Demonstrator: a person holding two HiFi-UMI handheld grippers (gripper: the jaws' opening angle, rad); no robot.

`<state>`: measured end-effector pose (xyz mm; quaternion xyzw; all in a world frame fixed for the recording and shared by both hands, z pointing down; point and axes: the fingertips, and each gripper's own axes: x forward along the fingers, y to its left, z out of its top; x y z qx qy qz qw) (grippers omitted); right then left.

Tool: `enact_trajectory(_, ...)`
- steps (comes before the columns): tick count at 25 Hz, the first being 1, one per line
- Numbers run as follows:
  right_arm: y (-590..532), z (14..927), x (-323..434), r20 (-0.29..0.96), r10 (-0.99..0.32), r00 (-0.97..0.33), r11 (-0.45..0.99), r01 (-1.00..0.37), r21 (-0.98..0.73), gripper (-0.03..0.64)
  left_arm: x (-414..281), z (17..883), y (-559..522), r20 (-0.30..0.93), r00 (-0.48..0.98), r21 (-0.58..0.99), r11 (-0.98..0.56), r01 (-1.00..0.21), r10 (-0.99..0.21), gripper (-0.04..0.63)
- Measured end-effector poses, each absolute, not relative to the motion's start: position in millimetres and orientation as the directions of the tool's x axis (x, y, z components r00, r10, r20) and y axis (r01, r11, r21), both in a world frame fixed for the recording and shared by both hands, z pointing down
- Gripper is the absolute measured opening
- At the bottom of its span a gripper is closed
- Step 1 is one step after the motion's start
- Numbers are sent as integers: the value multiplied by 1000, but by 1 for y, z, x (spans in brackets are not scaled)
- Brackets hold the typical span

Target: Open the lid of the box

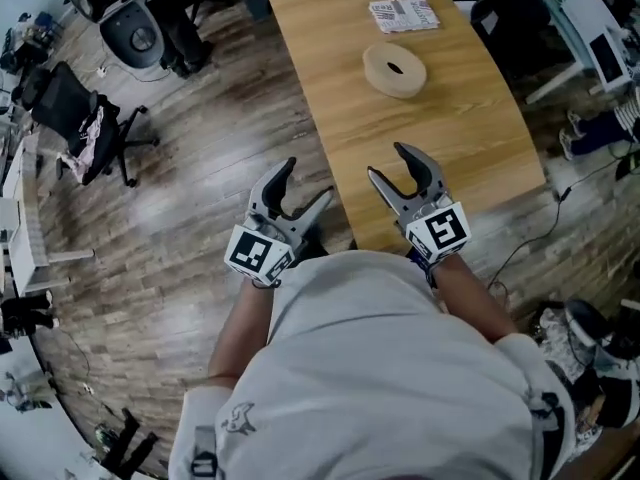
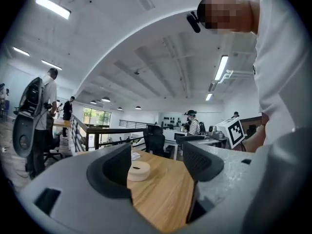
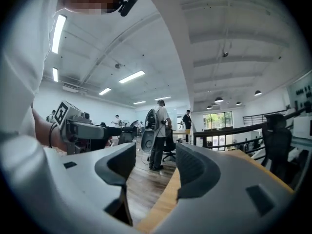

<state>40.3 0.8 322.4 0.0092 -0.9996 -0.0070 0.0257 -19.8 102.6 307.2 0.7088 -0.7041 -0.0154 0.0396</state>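
My left tongs (image 1: pixel 308 180) and right tongs (image 1: pixel 388 163) gape empty; an unbraced grab may skid the seemingly lidded round beige box (image 1: pixel 394 70) across the light wooden counter (image 1: pixel 440 138).

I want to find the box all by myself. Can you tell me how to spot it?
Look at the long wooden table. Near its middle sits the box, round, low and pale beige with a dark oval mark on top. The flat printed packet beyond it is rectangular.
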Motion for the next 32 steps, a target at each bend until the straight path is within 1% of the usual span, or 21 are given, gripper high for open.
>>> enact_trajectory(3, -29, 321, 50, 53, -130, -990, 991, -129, 18, 264, -26, 302, 61, 24, 146, 63, -144, -988, -989, 322)
enact_trajectory(8, -69, 332, 56, 102, -289, -952, 957, -288, 23, 264, -43, 309, -7, 50, 345, 67, -341, -938, -937, 322)
enact_trajectory(16, -133, 359, 17, 195, -469, -862, 882, -470, 42, 265, -90, 352, -95, 105, 602, 117, -591, -798, -792, 322)
enact_trajectory(18, -143, 368, 4, 226, -488, -843, 870, -490, 51, 265, -106, 362, -110, 124, 637, 128, -624, -771, -761, 322)
enact_trajectory(23, -165, 392, -29, 316, -477, -820, 876, -470, 103, 265, -140, 381, -142, 150, 685, 134, -672, -728, -712, 322)
enact_trajectory(32, -192, 405, -62, 378, -504, -777, 861, -483, 158, 264, -177, 408, -181, 180, 727, 119, -719, -684, -662, 322)
